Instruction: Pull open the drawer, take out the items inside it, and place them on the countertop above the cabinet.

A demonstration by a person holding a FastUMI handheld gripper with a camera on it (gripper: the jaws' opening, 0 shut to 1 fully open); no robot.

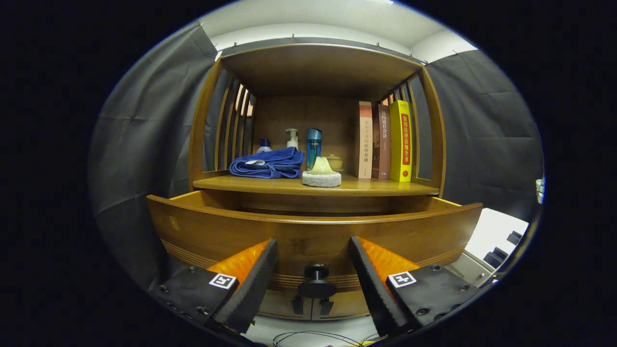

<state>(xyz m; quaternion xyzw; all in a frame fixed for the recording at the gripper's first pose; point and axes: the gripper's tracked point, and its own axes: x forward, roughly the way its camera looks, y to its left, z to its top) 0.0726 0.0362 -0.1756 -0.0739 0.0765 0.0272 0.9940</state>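
A wooden cabinet stands in front of me with its drawer (313,231) pulled out toward me. The drawer's dark round knob (316,282) sits between my fingers, low on the drawer front. My gripper (313,250) is open, its fingers spread on either side of the knob and touching nothing. The drawer's inside is hidden behind its front panel. Above the drawer is the countertop (376,185). On it lie a folded blue towel (267,163) and a pale soap on a white sponge (321,174).
At the back of the countertop stand a blue bottle (313,144), a white pump bottle (291,138) and a small jar (333,161). Three upright books (385,140) lean at the right. A roof panel and slatted sides enclose the shelf. White furniture (496,231) is to the right.
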